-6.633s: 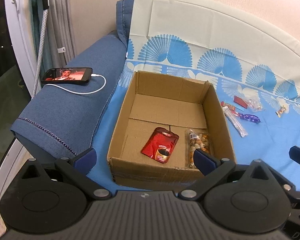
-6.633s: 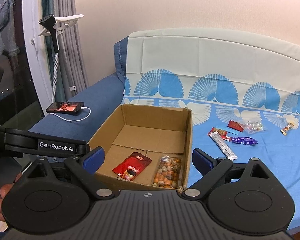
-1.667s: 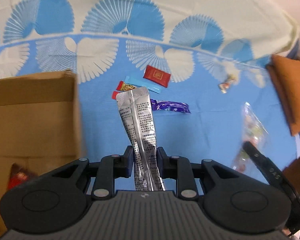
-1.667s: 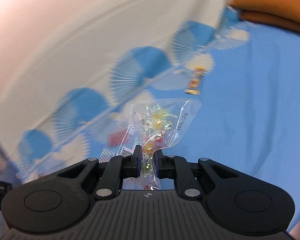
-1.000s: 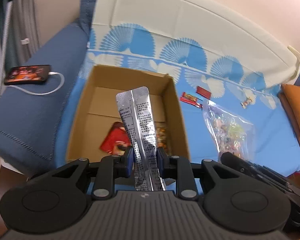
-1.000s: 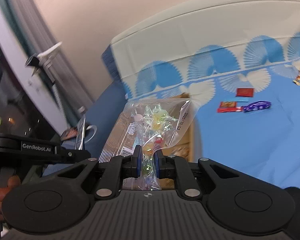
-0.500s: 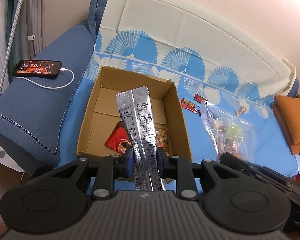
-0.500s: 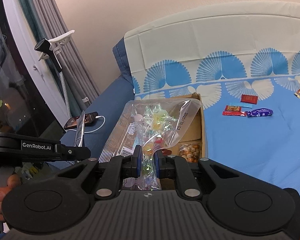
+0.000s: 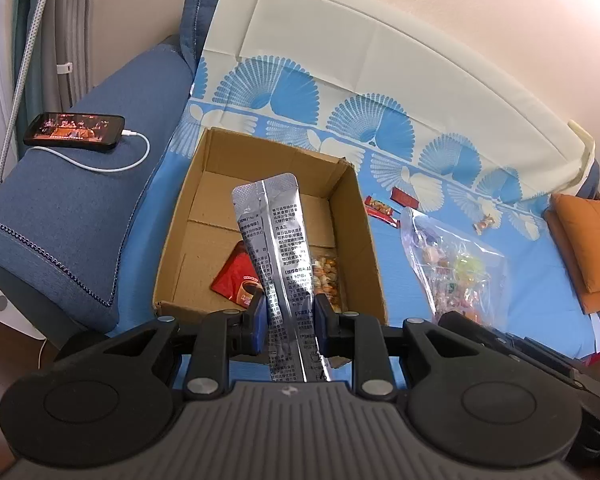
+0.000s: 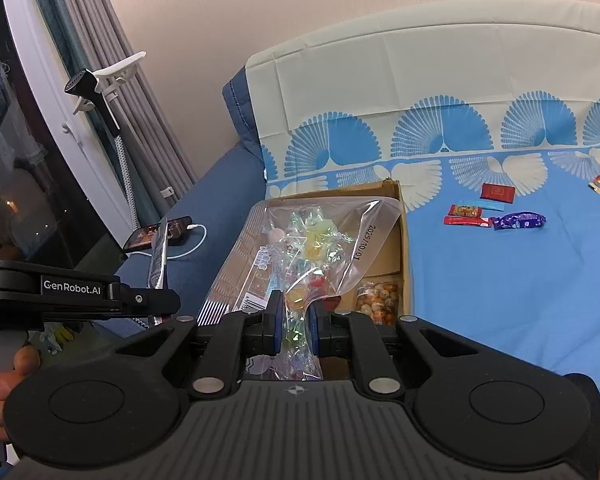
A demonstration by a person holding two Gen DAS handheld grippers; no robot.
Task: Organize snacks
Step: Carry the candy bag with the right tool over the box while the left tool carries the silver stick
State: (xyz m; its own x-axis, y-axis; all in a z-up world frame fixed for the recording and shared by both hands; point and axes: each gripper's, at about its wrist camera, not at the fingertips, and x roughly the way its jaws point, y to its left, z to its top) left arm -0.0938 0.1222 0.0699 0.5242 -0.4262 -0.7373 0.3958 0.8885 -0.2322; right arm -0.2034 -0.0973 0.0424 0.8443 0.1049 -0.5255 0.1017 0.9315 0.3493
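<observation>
My left gripper (image 9: 288, 318) is shut on a long silver foil sachet (image 9: 278, 240) and holds it upright over the near edge of an open cardboard box (image 9: 364, 248). The box holds a red pouch (image 9: 236, 278) and a clear pack of nuts (image 9: 327, 272). My right gripper (image 10: 294, 326) is shut on a clear bag of mixed candies (image 10: 308, 248) just in front of the box (image 10: 404, 232). That bag also shows in the left wrist view (image 9: 456, 268), right of the box.
Several small wrapped snacks lie on the blue patterned sofa cover right of the box: red bars (image 10: 466, 216), a red packet (image 10: 498, 193), a purple wrapper (image 10: 518, 221), a small candy (image 10: 599, 178). A charging phone (image 9: 74, 130) lies on the blue armrest. An orange cushion (image 9: 588, 240) sits far right.
Both grippers, first open near the box, took the sachet and candy bag from the sofa and carried them back to the box. In the last half second they moved slightly closer.
</observation>
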